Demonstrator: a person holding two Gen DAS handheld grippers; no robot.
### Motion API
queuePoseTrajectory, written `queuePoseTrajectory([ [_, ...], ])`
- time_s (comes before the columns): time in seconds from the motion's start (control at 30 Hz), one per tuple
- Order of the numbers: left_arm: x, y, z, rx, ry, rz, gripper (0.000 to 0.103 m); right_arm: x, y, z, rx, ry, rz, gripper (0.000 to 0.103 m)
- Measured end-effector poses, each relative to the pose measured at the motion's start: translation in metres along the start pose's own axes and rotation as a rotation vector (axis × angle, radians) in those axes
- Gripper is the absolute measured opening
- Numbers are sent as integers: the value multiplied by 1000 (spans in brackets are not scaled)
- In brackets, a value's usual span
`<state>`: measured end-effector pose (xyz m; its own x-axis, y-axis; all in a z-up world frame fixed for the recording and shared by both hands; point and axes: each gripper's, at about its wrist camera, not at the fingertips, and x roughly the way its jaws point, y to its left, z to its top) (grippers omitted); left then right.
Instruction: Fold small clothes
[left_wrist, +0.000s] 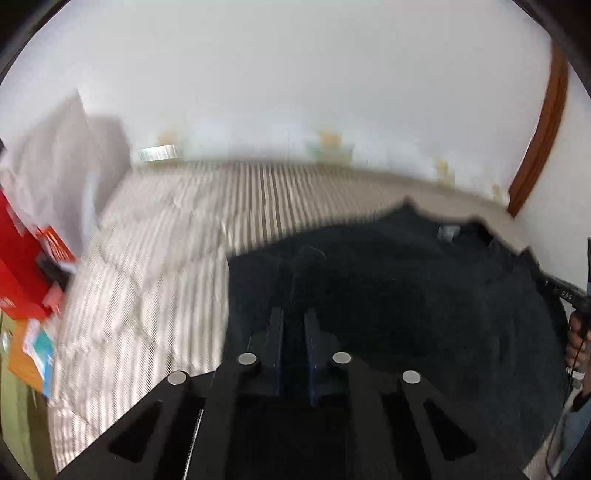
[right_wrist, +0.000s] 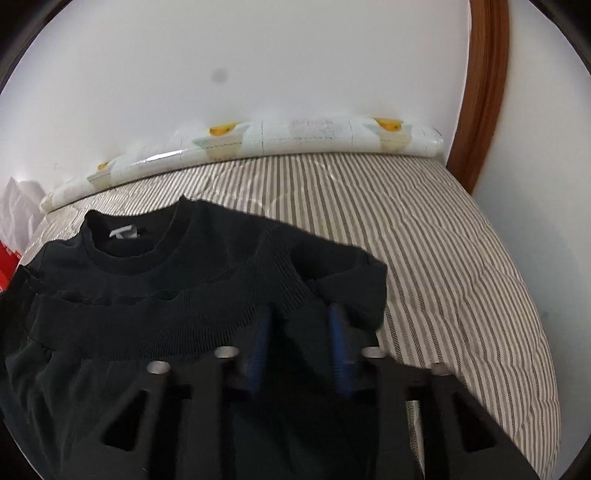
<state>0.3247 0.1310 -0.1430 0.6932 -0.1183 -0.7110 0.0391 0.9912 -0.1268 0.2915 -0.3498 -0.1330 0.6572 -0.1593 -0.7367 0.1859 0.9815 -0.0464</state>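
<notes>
Left wrist view motion-blurred; red boxes (left_wrist: 22, 273) cut off at edge.

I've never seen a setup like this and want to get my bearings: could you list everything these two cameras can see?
Black knit top with a round neck and white label: one, black, lying on the bed, its hem doubled up toward the collar.
Striped quilted bedcover: one, beige and white, under the top.
Long printed roll: one, white with yellow motifs, along the wall.
Red boxes: several, red, left of the bed; blurred.
White crumpled sheet: one, white, above the boxes.
Brown wooden frame: one, brown, far right.
Left gripper: one, black, shut on the top.
Right gripper: one, black with blue pads, fabric between them.
Hand: one, right edge.
</notes>
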Motion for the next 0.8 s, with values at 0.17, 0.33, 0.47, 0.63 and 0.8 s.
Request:
queuePoseTrajectory([
  [0.17,-15,7,16,-91,-89,-54,10,-28,-10,3,22,-143,65,11],
  [0.33,25,1,18,-54,-4,1,10,-4,-26,9,97,-91,50,12],
  [0.47,46,2,11,-69,53,26,11,13,-22,13,80,-13,27,17],
  [0.63,42,-2,8,-38,87,45,21,-10,-20,6,56,-31,-17,35],
  [0.8,28,-11,-12,42,136,123,35,-35,-18,-23,29,-12,-33,36],
])
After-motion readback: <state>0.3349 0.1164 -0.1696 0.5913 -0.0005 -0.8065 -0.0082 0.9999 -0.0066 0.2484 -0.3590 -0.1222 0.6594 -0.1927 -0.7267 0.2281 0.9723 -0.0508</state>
